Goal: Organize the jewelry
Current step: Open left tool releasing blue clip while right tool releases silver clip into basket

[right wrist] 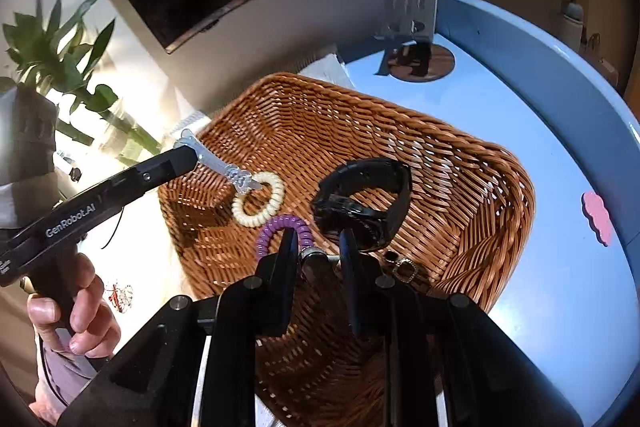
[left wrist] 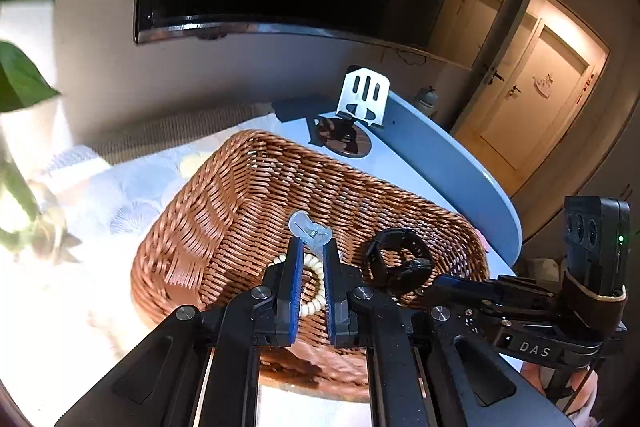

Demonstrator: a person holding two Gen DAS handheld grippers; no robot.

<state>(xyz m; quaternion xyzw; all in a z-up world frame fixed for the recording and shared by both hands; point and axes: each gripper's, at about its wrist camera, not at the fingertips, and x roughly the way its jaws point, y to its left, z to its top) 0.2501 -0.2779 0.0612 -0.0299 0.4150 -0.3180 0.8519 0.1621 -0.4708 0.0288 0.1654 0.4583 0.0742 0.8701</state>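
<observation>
A brown wicker basket [right wrist: 460, 163] stands on a blue round table [right wrist: 560, 131]. In it lie a cream spiral band [right wrist: 258, 201], a purple spiral band [right wrist: 284, 229], a black watch [right wrist: 364, 203] and a small gold and black piece [right wrist: 400, 265]. My left gripper [left wrist: 312, 245] is shut on a clear hair clip [left wrist: 310, 227] and holds it over the basket, above the cream band [left wrist: 316, 283]. My right gripper [right wrist: 318, 253] is shut on a small silver ring [right wrist: 314, 251] over the basket's near side, beside the purple band.
A metal stand [right wrist: 412, 11] stands on a wooden disc at the table's far side. On the blue top at the right lies a pink cloud-shaped piece [right wrist: 598, 215]. A dark screen hangs on the wall behind, green plants [right wrist: 60, 67] stand at the left, and a hand [right wrist: 76, 315] grips the left tool.
</observation>
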